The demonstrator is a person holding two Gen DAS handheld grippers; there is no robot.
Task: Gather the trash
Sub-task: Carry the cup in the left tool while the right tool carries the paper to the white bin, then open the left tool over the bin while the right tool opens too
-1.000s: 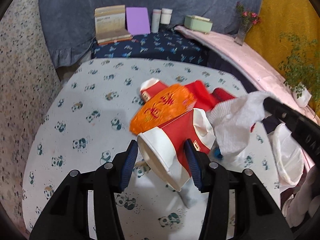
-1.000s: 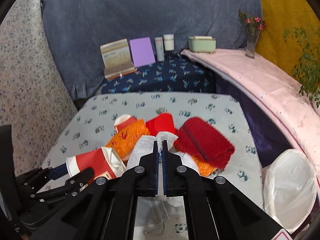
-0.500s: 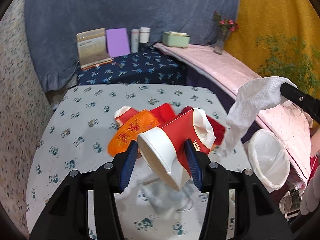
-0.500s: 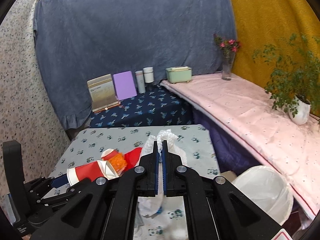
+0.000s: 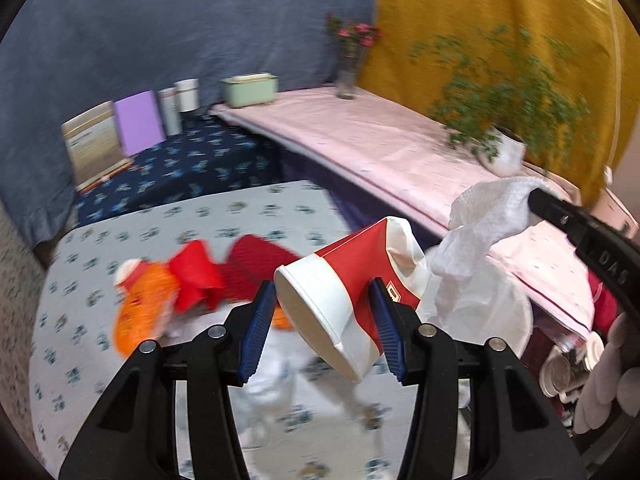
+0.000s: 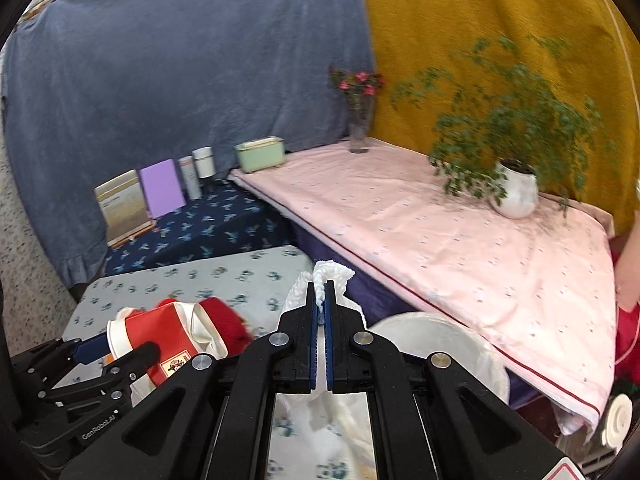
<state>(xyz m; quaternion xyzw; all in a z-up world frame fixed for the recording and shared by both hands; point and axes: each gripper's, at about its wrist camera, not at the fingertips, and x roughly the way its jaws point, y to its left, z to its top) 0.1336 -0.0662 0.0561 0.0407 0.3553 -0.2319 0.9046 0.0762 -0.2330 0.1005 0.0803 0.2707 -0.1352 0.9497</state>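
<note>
Both loads are in transit: the left gripper (image 5: 322,312) clamps a crushed red-and-white paper cup (image 5: 344,280) between its pads, the right gripper (image 6: 320,310) pinches a white tissue (image 6: 330,274), and the white-lined bin (image 6: 452,344) just beyond its tips probably calls for release there.

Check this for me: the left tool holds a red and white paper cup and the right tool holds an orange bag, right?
Not quite. The right tool is shut on a white tissue, not an orange bag, as the right wrist view shows. The left tool does hold the red and white paper cup.
</note>
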